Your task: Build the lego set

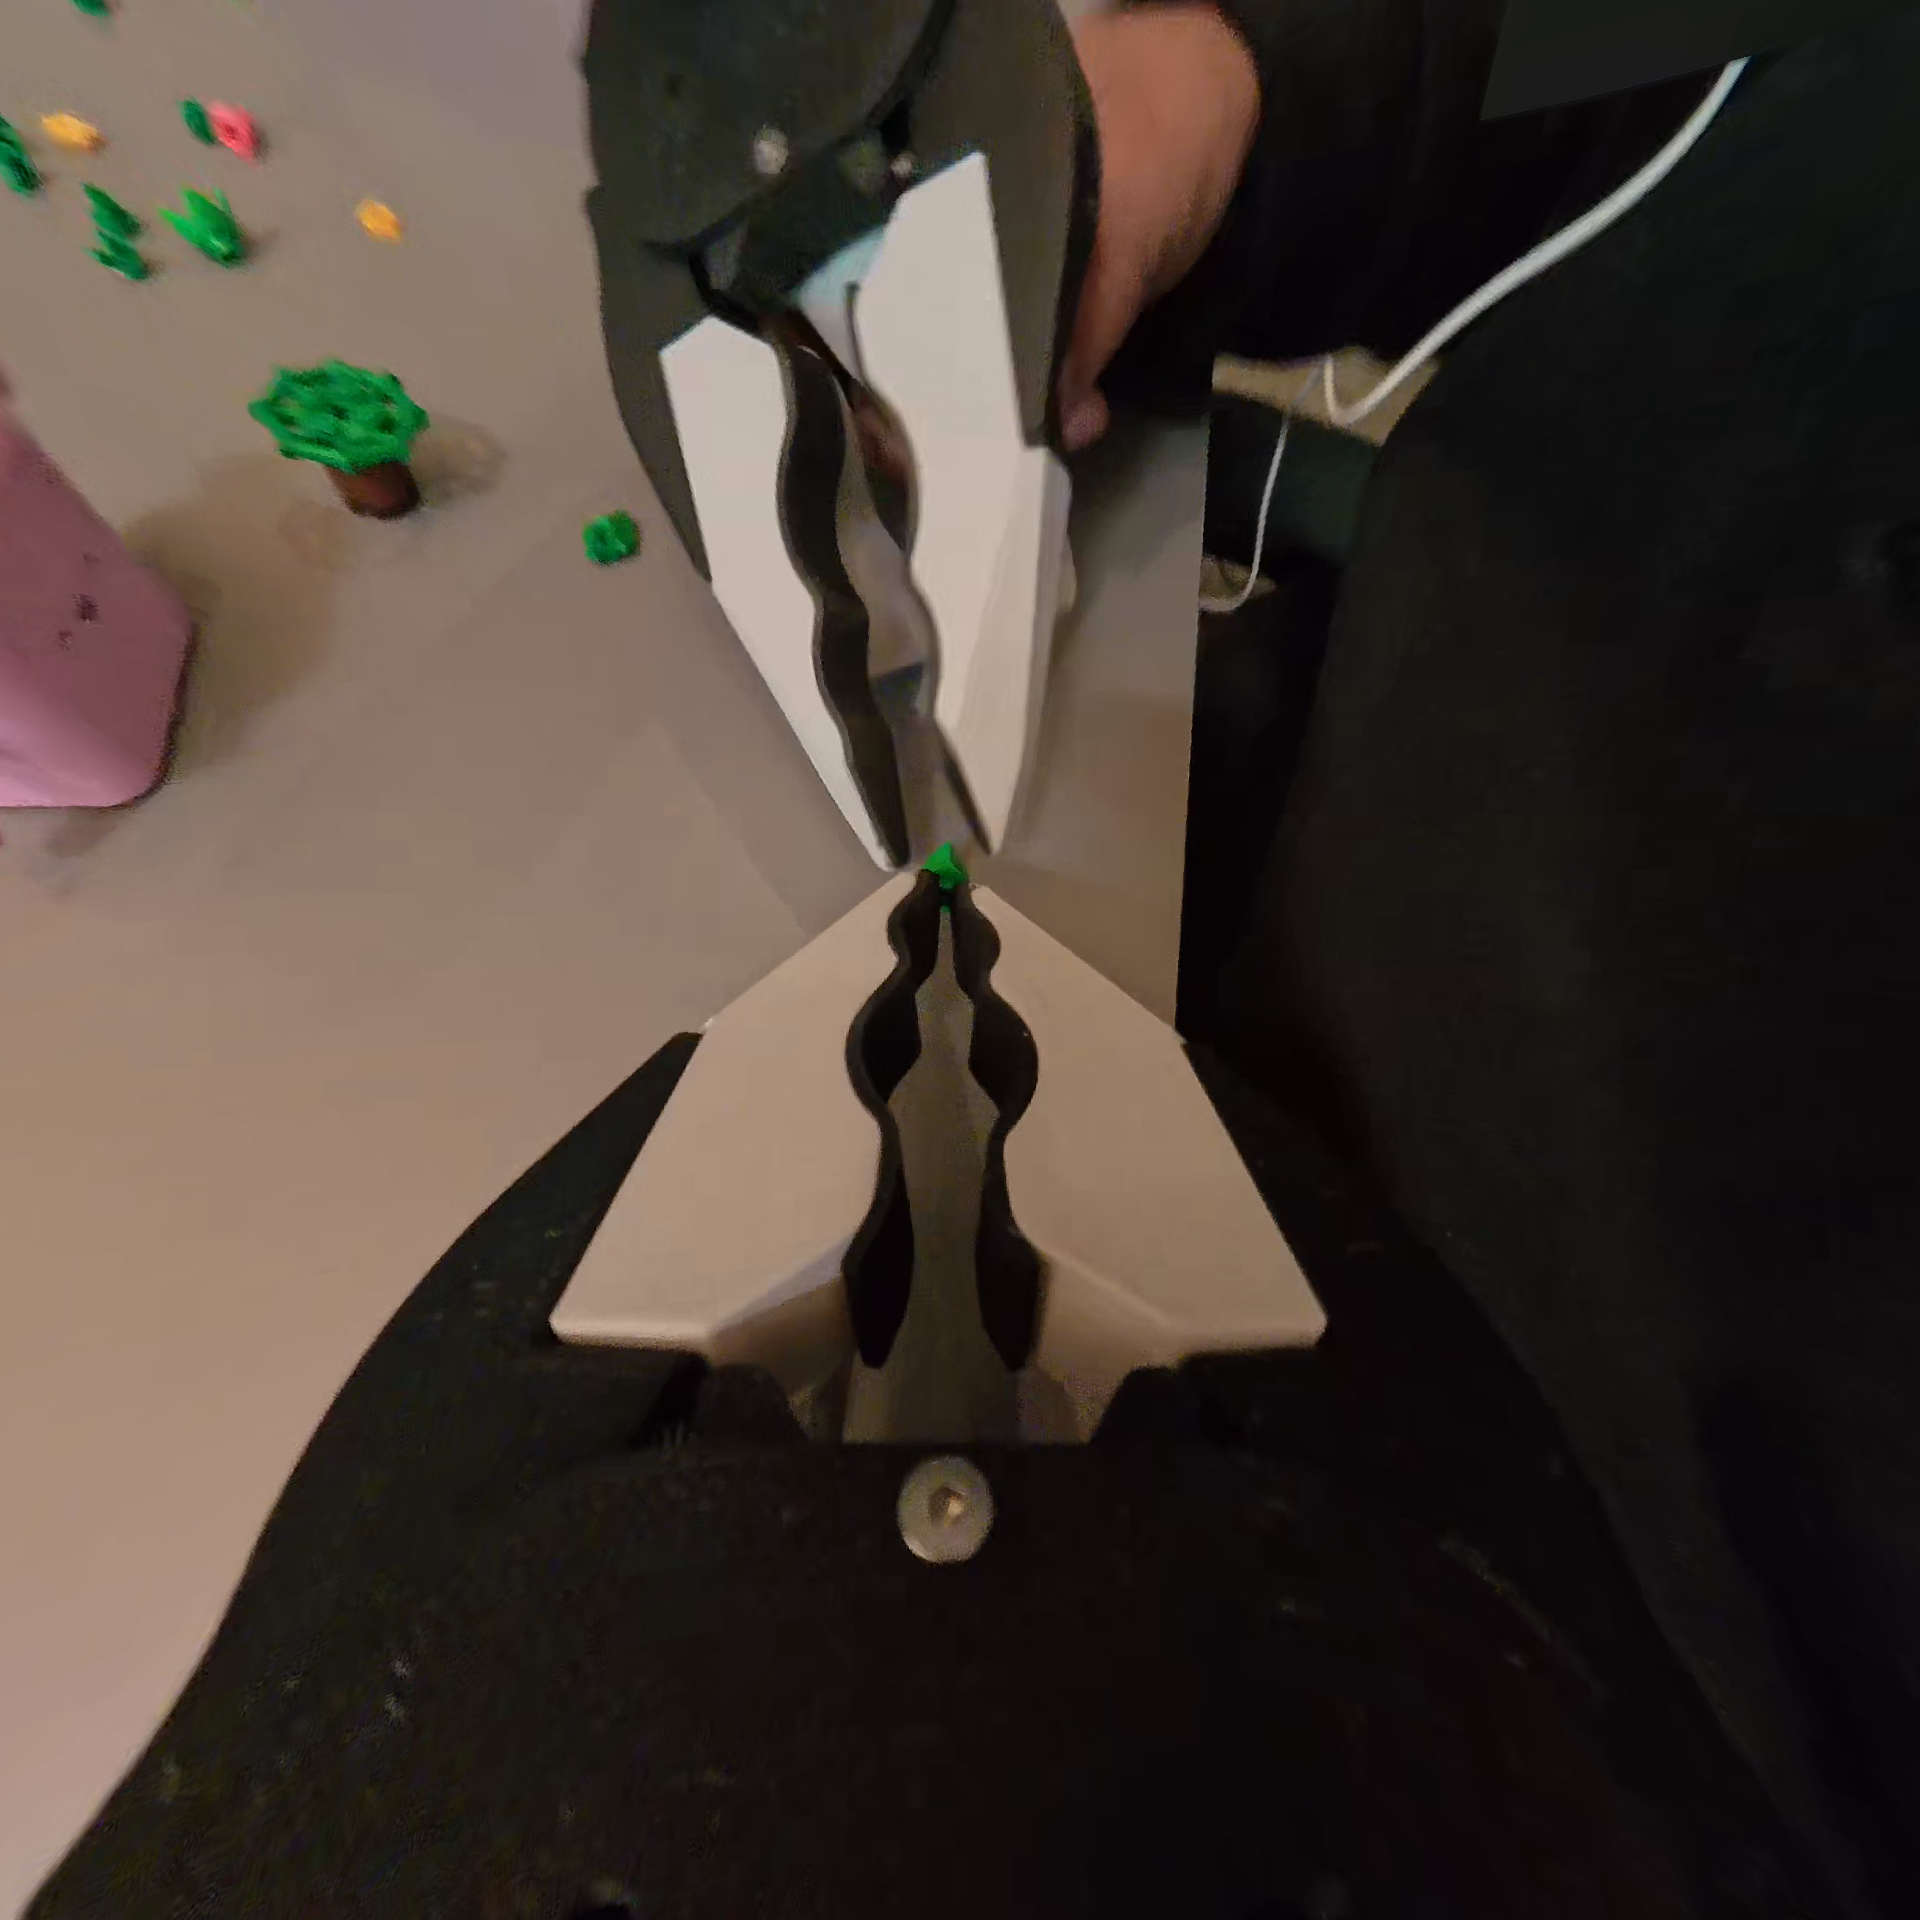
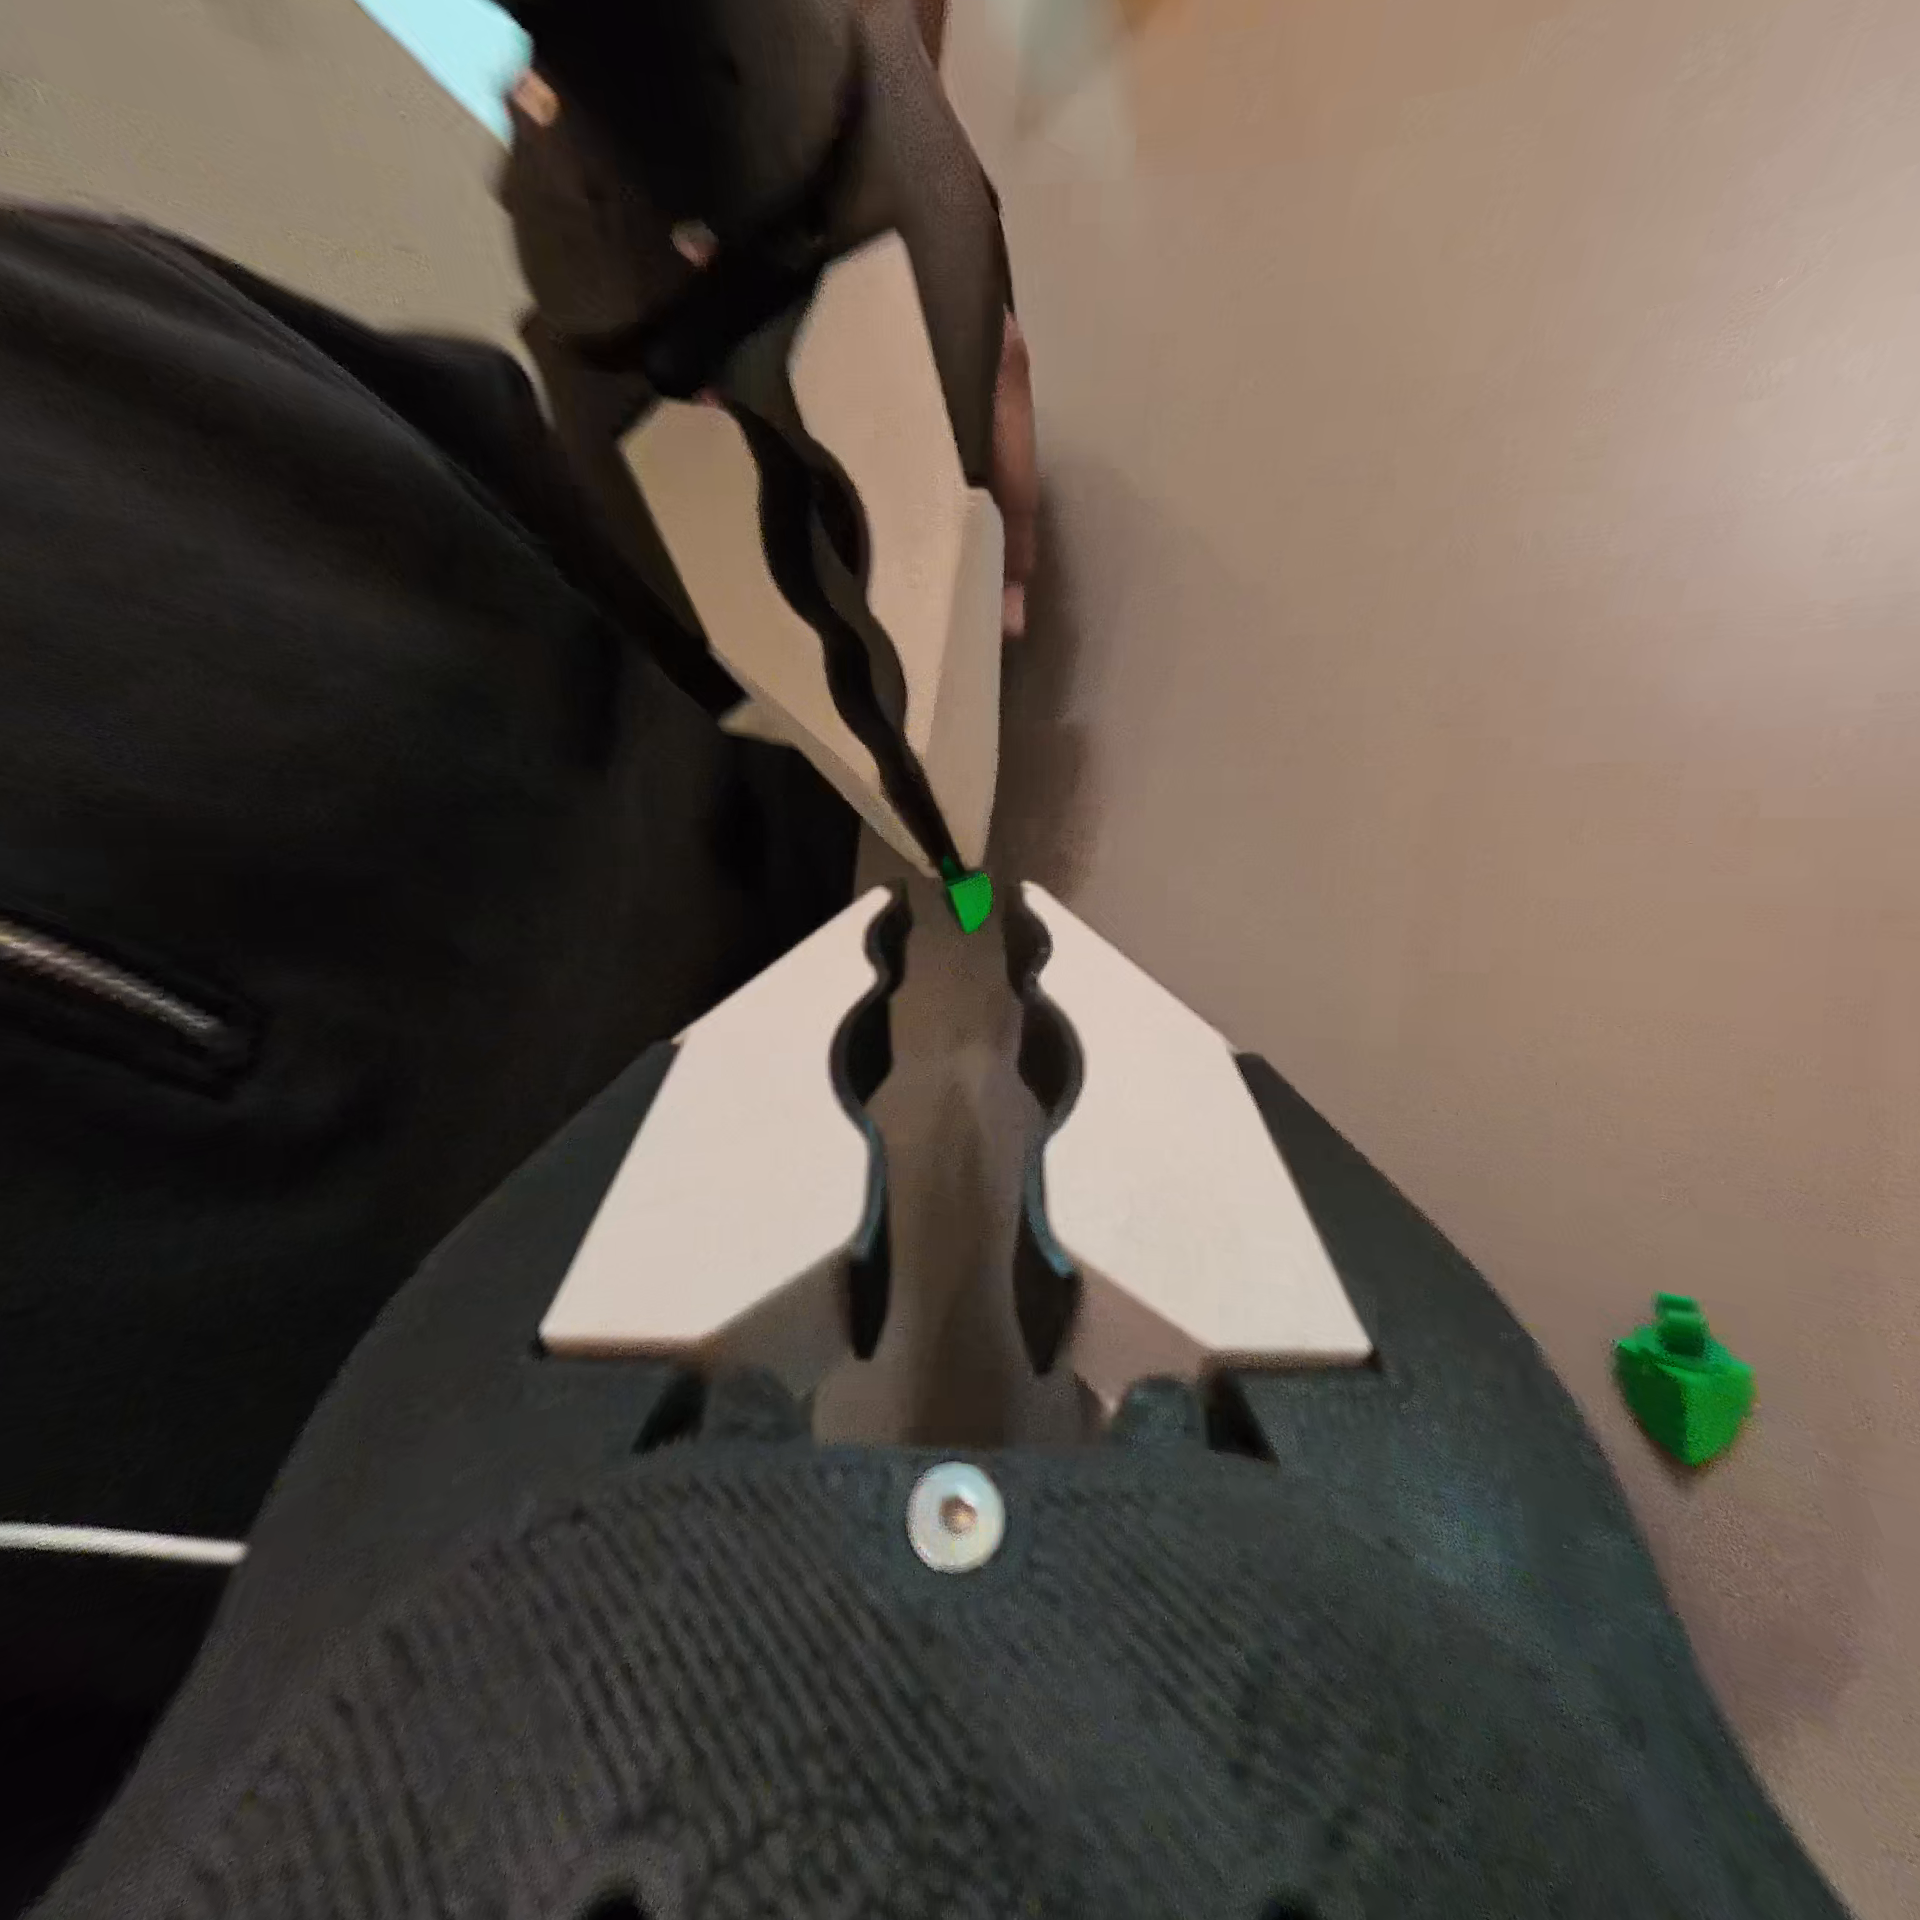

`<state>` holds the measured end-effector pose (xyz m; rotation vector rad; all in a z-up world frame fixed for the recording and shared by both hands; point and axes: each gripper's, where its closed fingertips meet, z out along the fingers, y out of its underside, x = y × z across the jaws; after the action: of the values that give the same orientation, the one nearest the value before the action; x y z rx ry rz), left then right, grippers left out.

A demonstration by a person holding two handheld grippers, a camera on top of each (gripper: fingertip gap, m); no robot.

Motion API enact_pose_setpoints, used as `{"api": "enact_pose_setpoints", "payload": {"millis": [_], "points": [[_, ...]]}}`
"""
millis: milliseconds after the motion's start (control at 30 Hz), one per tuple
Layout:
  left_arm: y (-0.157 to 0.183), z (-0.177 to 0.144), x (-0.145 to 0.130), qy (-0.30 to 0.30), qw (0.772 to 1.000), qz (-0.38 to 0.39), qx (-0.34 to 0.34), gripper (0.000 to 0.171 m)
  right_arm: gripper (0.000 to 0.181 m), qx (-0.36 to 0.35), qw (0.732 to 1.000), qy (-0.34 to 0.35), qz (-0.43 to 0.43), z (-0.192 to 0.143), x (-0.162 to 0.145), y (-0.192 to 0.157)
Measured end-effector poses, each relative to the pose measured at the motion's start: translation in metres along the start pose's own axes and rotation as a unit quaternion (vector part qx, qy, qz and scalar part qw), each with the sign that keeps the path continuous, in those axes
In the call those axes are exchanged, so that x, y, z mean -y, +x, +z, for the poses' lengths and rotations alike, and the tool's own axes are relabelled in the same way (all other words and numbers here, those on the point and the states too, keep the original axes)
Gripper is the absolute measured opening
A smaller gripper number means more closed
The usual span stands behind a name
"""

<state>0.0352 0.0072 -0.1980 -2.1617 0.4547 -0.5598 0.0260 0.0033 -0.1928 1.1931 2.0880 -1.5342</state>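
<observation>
Our left gripper (image 1: pixel 943 894) pinches a tiny green leaf piece (image 1: pixel 943 864) at its tips, held over the table edge so our right gripper (image 2: pixel 956 902), jaws apart around it, can regrip; spare leaf (image 2: pixel 1685 1387) lies nearby.

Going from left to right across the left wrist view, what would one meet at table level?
Pink block → green tree on a brown trunk → small loose green piece → right gripper, pointing down at the left gripper's tips → dark clothing with a white cable.
</observation>
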Motion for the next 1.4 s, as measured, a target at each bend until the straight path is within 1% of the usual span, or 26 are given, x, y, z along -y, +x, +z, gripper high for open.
{"api": "enact_pose_setpoints", "payload": {"millis": [100,167,200,267,333,433,500,600,733,967,1067,1167,1400], "points": [[-0.008,-0.016,0.016,0.074,0.996,-0.041,0.000,0.000,0.025,0.006,0.992,0.113,-0.049,-0.023,0.030,-0.009],[-0.010,-0.026,0.028,0.132,0.988,-0.072,-0.015,0.000,0.025,-0.010,0.977,0.180,-0.111,-0.039,0.046,-0.016],[-0.011,-0.029,0.033,0.156,0.984,-0.084,-0.021,0.000,0.023,-0.023,0.969,0.199,-0.144,-0.043,0.050,-0.020],[-0.014,-0.035,0.041,0.190,0.978,-0.089,-0.019,0.000,0.022,-0.047,0.954,0.216,-0.203,-0.047,0.053,-0.025],[-0.015,-0.038,0.045,0.206,0.975,-0.080,-0.011,0.000,0.023,-0.073,0.944,0.214,-0.240,-0.045,0.052,-0.026],[-0.011,-0.040,0.051,0.224,0.973,-0.060,-0.009,0.000,0.023,-0.106,0.935,0.204,-0.269,-0.042,0.052,-0.022],[-0.008,-0.041,0.055,0.238,0.970,-0.046,-0.008,0.000,0.021,-0.114,0.934,0.195,-0.278,-0.039,0.050,-0.021],[-0.005,-0.039,0.060,0.243,0.970,-0.020,0.003,0.000,0.015,-0.113,0.934,0.196,-0.278,-0.039,0.050,-0.022],[-0.002,-0.036,0.062,0.242,0.970,0.007,0.024,0.000,0.017,-0.065,0.946,0.209,-0.240,-0.040,0.052,-0.029],[-0.002,-0.041,0.066,0.266,0.964,0.005,0.021,0.000,0.012,-0.038,0.953,0.213,-0.214,-0.042,0.052,-0.030],[-0.001,-0.041,0.066,0.265,0.964,0.010,0.021,0.000,0.011,-0.008,0.960,0.216,-0.177,-0.041,0.053,-0.031],[-0.001,-0.042,0.066,0.268,0.963,0.016,0.028,0.000,0.003,0.030,0.966,0.216,-0.141,-0.040,0.054,-0.033],[-0.003,-0.042,0.067,0.271,0.962,0.021,0.037,0.000,0.008,0.017,0.966,0.220,-0.137,-0.040,0.056,-0.029]]}}
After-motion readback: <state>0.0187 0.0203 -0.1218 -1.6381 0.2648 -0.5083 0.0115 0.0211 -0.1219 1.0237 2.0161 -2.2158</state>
